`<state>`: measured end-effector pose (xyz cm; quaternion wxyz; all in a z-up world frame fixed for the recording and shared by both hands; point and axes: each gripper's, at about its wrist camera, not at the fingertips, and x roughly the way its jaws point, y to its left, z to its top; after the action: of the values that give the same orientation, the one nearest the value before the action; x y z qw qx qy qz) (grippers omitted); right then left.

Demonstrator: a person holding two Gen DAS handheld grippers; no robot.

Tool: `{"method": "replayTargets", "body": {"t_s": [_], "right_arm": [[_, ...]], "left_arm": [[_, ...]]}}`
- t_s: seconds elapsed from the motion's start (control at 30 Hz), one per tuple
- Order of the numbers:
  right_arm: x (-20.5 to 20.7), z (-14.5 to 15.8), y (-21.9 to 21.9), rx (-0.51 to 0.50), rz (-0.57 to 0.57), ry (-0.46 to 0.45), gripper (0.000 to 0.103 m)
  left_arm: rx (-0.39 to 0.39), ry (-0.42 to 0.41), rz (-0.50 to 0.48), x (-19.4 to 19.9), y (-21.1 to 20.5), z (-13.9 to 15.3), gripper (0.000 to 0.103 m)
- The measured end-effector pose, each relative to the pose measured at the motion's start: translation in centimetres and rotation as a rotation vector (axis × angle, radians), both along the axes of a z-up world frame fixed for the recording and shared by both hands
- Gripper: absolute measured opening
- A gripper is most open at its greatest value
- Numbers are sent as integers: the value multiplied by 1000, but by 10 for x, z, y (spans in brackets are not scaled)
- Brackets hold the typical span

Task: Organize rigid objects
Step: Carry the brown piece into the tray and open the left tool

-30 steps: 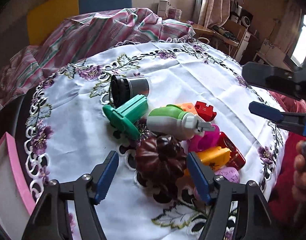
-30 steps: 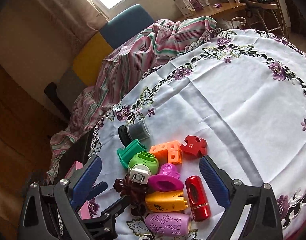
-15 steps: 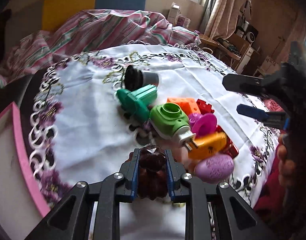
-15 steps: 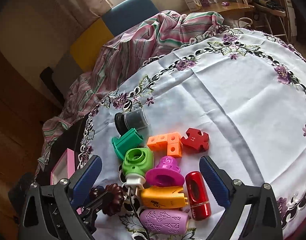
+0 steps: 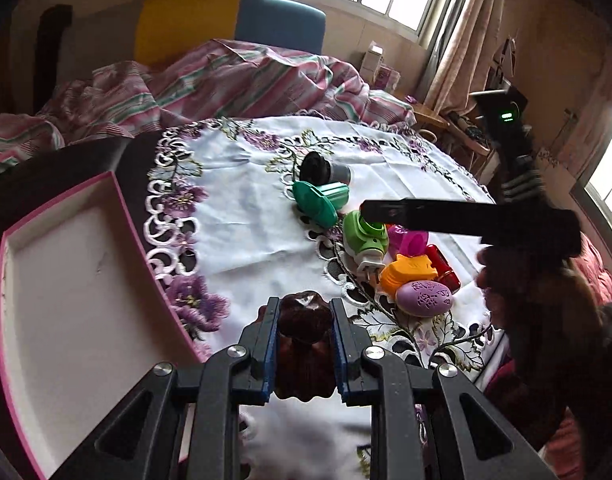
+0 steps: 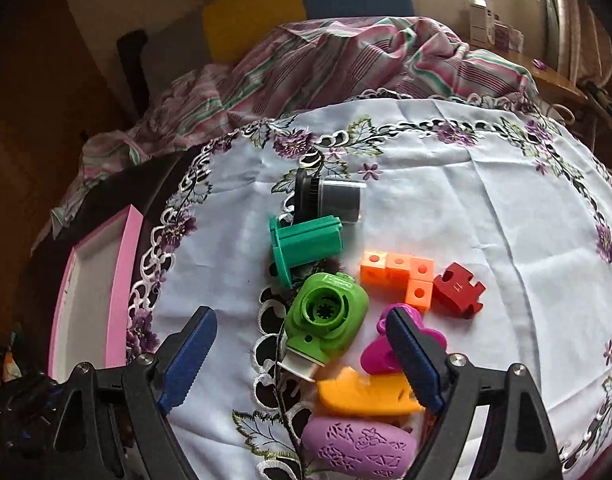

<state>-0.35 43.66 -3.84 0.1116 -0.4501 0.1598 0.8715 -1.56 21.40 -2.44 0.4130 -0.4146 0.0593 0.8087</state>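
My left gripper (image 5: 304, 312) is clamped on the dark brown pumpkin-shaped piece (image 5: 304, 320), lifted over the tablecloth (image 5: 246, 220) with the pink-rimmed box (image 5: 66, 280) to its left — my right gripper (image 6: 302, 340) hangs wide above the green plug-in (image 6: 325, 320).

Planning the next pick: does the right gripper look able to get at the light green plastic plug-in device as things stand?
Probably yes. The right tongs stand open just short of the light green plastic plug-in device, nothing lying between. The orange plastic shell beside its plug end crowds one side.
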Motion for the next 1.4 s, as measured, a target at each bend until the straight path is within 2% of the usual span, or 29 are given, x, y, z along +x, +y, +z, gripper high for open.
{"method": "replayTargets", "body": {"t_s": [0.07,0.17,0.2,0.23,0.27,0.37,0.47,0.6,0.87,1.13,1.17,1.23,1.3,1.4], "right_arm": [[-13,-10,2,52,0,-54,88],[-27,-29,6,67,8,-128,88],[-30,-35,5,81,21,-152,79],[-34,-39,3,126,29,-181,73],[-36,-41,-2,189,29,-197,62],[-37,-41,-4,215,27,-204,62],[-36,-41,-1,202,27,-199,62],[-36,-40,-4,212,36,-200,62],[-38,-42,-7,239,39,-213,62],[-38,-45,-10,276,57,-231,62],[-38,-46,-9,270,58,-232,62],[-38,-46,-7,259,56,-230,62],[-38,-46,-7,260,57,-231,62],[-38,-45,-7,260,57,-231,62]], "left_arm": [[13,2,20,0,-12,3,23],[29,-3,67,-5,-32,6,23],[36,-10,87,-8,-40,7,23],[43,-17,111,-12,-50,7,23],[46,-21,143,-18,-62,6,23],[29,-23,242,-39,-94,-1,23],[12,-64,356,-74,-131,-14,23],[-10,-109,443,-119,-158,-26,23],[-54,-93,508,-177,-151,-38,23],[-156,8,523,-207,-135,-41,24],[-162,8,527,-208,-136,-42,26],[-143,-11,541,-209,-142,-39,52],[-103,20,579,-198,-153,-31,65],[-82,43,597,-184,-164,-21,65]]}}
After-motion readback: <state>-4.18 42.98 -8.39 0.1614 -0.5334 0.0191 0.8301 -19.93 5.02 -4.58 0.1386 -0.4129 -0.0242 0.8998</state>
